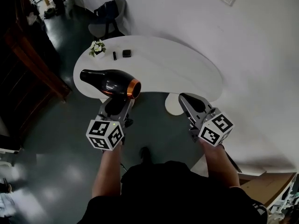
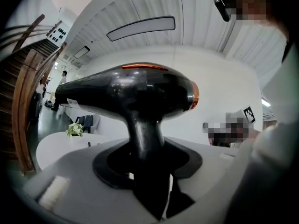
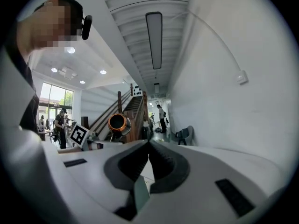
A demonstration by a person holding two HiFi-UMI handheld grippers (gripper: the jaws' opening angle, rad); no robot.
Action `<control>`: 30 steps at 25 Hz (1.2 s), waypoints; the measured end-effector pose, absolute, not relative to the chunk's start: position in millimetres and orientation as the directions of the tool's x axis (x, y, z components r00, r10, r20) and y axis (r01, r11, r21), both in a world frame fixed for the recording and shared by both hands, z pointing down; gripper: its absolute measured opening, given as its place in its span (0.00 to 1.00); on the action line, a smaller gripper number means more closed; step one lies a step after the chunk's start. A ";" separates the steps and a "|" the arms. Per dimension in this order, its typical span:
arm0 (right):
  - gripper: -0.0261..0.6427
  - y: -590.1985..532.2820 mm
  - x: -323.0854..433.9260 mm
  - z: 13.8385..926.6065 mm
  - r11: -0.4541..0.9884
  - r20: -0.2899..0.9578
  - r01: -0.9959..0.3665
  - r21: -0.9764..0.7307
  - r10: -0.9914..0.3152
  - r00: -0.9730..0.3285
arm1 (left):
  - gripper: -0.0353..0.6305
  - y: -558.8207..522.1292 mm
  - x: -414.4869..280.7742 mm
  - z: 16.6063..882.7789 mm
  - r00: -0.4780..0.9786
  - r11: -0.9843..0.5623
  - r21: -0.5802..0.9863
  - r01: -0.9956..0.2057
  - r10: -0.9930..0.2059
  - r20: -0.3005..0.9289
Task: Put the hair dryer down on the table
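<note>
Far left, a dark wooden staircase (image 1: 29,55) runs along the floor's edge; right of it, the white table (image 1: 182,69) curves across the far half of the scene. At the table's far left corner stands a small potted plant (image 1: 97,47); just to its right lie two small black items (image 1: 126,53), apart from each other. Beyond them, past the table's far edge, is a grey chair (image 1: 110,16).

The hair dryer (image 1: 110,83) is black with an orange ring at its right end; its body lies level, narrow end to the left, and it shows over the table's near left edge. It is held up, not lying on the tabletop. The left gripper (image 2: 145,158) comes up from the near side; its jaws stand fairly wide and clamp the dryer's handle, which rises straight out from between the pads, the body above them.

To the right and well apart from the dryer, the right gripper (image 3: 148,144) hovers by the table's near edge; its jaws are pressed together with nothing between them. Each gripper carries its marker cube on the near side, with the person's bare forearms behind; a cardboard box (image 1: 262,186) sits at the near right.
</note>
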State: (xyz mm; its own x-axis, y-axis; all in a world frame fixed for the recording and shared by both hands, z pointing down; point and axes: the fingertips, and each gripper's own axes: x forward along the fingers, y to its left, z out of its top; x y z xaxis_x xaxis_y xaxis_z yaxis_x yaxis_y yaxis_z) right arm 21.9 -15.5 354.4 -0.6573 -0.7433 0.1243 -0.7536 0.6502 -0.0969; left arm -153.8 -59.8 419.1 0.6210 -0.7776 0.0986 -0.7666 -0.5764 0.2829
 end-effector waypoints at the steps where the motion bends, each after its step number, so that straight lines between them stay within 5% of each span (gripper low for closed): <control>1: 0.06 -21.4 23.0 354.4 0.650 0.123 -0.752 -0.106 -0.742 -0.659 | 0.33 -64.9 -152.5 415.9 0.621 -0.576 0.287 -0.765 -0.778 0.096; 13: 0.06 -106.9 60.6 352.0 0.692 0.086 -0.708 -0.140 -0.704 -0.705 | 0.33 -135.3 -90.6 377.3 0.639 -0.600 0.282 -0.748 -0.767 0.064; 30: 0.06 -310.4 235.1 362.7 0.765 0.038 -0.610 -0.209 -0.617 -0.786 | 0.33 -336.1 71.1 387.6 0.523 -0.446 0.408 -0.796 -0.847 0.096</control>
State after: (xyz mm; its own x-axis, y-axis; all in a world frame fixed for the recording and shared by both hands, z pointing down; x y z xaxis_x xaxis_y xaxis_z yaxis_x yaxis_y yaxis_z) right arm 235.1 -310.4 362.7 -0.7863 -0.6167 0.0376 -0.6096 0.7646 -0.2093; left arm 71.1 -336.1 387.6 0.5235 -0.8466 0.0964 -0.7964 -0.4460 0.4084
